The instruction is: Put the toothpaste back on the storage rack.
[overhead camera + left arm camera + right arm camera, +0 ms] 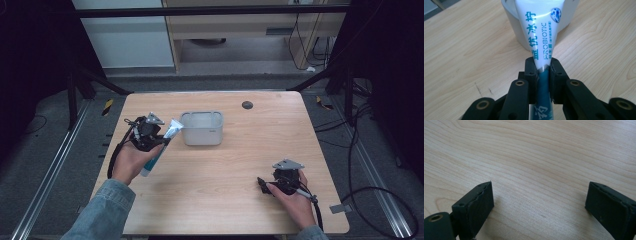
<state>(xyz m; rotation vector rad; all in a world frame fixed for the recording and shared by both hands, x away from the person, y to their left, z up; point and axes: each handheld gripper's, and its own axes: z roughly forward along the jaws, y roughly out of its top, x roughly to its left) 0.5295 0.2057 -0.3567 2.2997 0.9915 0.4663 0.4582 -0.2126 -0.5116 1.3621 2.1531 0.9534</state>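
Toothpaste tube [161, 146] is the working item, held clear of the worktop [235, 165] in my left tongs [161, 134].

Worktop: pale wood, bare beneath both tongs.

Grey bin [202, 128]: open-topped, standing just ahead of the left tongs and a little to their right. In the left gripper view its wall [511, 22] rises directly behind the tube. Judgement: the tube is being carried toward this bin for dropping in.

Tube: white upper part with blue lettering [537, 32], teal lower part. Jaws are clamped across it near the colour change, roughly mid-length, flat faces against the pads. Judgement: a mid-body grip keeps the weight balanced, so the tube should not swing or slip on the way over.

Long axis: runs along the tongs' own line. The broad white end points forward and upward from the jaws toward the bin rim; the teal end trails back below the jaws toward my left hand [131, 162]. Tilted, not upright.

Right tongs [272, 186]: jaws spread wide, nothing between them, resting low over bare wood, well apart from tube and bin. Judgement: parked, since the carry needs one hand.
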